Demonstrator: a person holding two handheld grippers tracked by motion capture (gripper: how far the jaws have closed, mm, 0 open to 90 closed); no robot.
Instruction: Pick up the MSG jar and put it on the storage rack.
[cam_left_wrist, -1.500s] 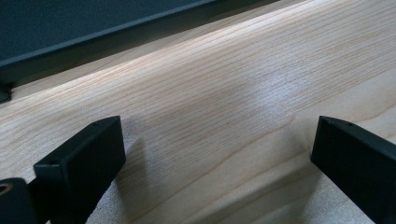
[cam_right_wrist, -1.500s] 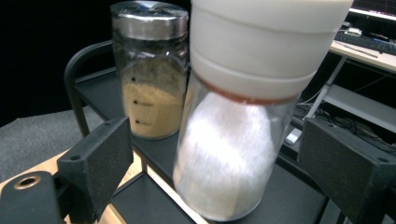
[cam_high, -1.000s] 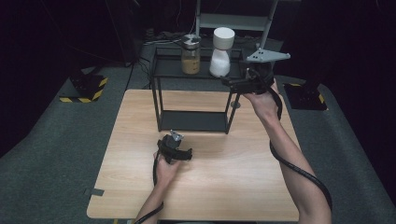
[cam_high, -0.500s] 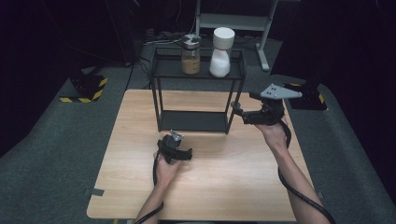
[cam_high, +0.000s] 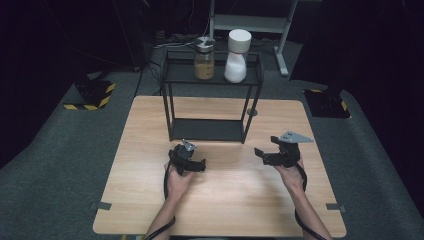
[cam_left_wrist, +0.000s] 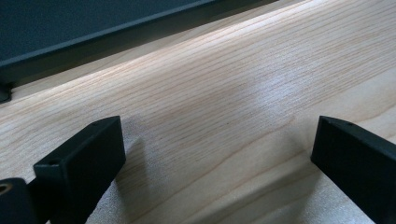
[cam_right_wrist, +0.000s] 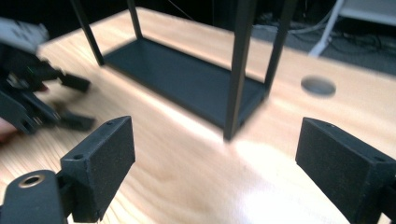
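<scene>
Wood-topped table (cam_high: 215, 200) filled the middle of the high view, pale and rectangular, set on grey carpet in a dark room. On its far half stood a black two-tier metal rack (cam_high: 210, 100), with a flat bottom shelf resting on the tabletop and a top shelf raised on thin legs. Two containers sat side by side on the top shelf: a glass jar (cam_high: 204, 58) with amber-brown contents and a metal lid at the left, and a white waisted bottle (cam_high: 237, 56) with a broad white cap at the right, close together but seemingly not touching. One second before, the right gripper (cam_high: 267, 156) had been up at the rack's top shelf, just beside the white bottle; half a second later it had drawn back to the right of the rack, and now it hovered low over the near table, well apart from the bottle. Its jaws stood wide apart with nothing between them in the right gripper view (cam_right_wrist: 212, 172). That suggested the white bottle had just been placed on the shelf and the putting-away was done or nearly done. The left gripper (cam_high: 192, 166) had stayed in the same spot, resting near the front of the rack's bottom shelf, its jaws also wide apart over bare wood (cam_left_wrist: 215, 154). No brand, label or writing could be read on the jar, the bottle or the rack.
</scene>
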